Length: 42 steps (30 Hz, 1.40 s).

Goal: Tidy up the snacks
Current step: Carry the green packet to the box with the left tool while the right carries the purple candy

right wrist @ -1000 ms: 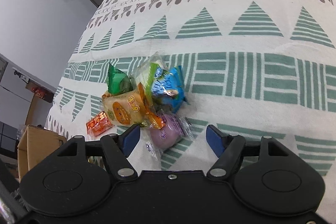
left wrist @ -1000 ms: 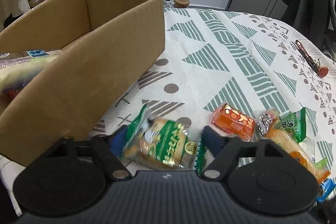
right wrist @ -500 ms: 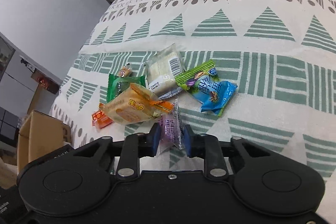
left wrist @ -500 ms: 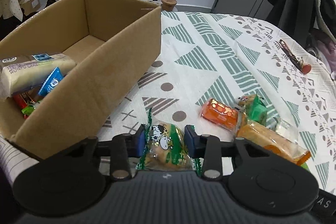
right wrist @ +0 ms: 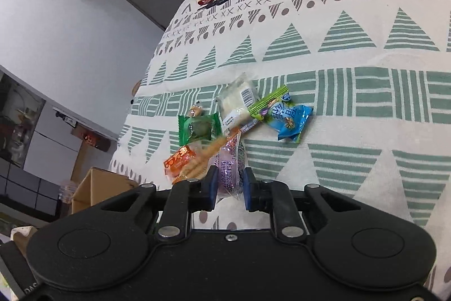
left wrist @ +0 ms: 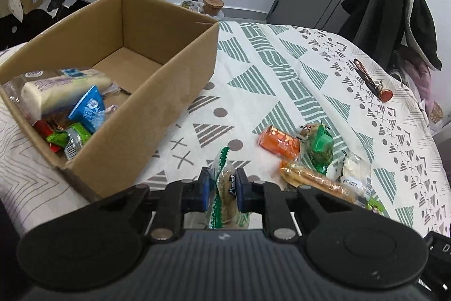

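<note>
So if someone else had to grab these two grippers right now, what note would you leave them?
Left gripper: shut on a green-edged snack packet, lifted beside the cardboard box.
Right gripper: shut on a purple snack packet.
Done: several snacks already lie in the box, including a long white bar and a blue packet.
Left: drop both held packets in the box, then collect the pile on the tablecloth: orange packet, green packet, white packet, blue-green packet, long orange packet.

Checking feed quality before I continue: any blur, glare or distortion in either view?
Left wrist view: sharp, fisheye bends the brown cardboard box, no glare. Right wrist view: orange-yellow snack packet motion-smeared, patterned tablecloth curved by the lens.
</note>
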Each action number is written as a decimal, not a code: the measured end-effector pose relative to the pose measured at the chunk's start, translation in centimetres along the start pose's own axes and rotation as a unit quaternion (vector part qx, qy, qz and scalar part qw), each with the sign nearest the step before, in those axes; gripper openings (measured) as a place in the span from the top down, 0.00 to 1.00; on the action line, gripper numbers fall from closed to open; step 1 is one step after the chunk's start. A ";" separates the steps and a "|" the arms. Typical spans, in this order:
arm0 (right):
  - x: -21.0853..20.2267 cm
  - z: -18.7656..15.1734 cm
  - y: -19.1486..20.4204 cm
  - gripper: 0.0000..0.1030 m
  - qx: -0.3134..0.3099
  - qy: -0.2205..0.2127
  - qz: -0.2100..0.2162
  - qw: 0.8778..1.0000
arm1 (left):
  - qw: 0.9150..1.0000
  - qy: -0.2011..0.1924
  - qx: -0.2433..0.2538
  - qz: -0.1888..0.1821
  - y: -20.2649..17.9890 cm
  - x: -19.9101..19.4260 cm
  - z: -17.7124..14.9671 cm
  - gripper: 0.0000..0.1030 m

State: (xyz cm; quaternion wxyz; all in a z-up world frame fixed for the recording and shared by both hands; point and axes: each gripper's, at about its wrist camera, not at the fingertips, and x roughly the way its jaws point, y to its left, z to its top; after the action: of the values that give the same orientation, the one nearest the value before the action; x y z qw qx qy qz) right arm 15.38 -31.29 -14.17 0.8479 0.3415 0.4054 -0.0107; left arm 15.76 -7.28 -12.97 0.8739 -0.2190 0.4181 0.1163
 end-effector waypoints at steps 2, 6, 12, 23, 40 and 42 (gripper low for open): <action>-0.4 -0.2 0.1 0.83 -0.001 -0.001 0.001 1.000 | 1.000 0.002 -0.002 -0.007 0.3 -0.3 -0.1 0.84; -1.3 -0.4 0.8 0.83 -0.011 -0.006 0.012 1.000 | 1.000 0.001 -0.002 -0.025 0.5 -1.2 0.1 0.84; -2.3 -0.7 2.9 0.83 -0.031 -0.013 0.041 0.999 | 0.999 -0.018 -0.002 -0.049 0.9 -3.5 1.6 0.84; -2.8 -2.0 7.6 0.83 -0.066 -0.013 0.105 0.992 | 0.996 -0.062 -0.022 -0.061 3.7 -7.3 5.9 0.84; -0.8 -5.0 13.7 0.83 -0.107 0.021 0.147 0.983 | 0.993 -0.086 -0.076 -0.041 11.2 -7.5 10.3 0.84; -0.4 -5.4 14.3 0.83 -0.109 0.026 0.152 0.982 | 0.993 -0.079 -0.081 -0.044 12.1 -7.0 10.6 0.84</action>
State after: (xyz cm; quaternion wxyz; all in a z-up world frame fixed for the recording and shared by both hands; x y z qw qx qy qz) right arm 15.70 -17.21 -8.11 0.8609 0.3048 0.3694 0.1719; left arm 13.98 8.25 -5.09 0.8880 -0.2973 0.3266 0.1279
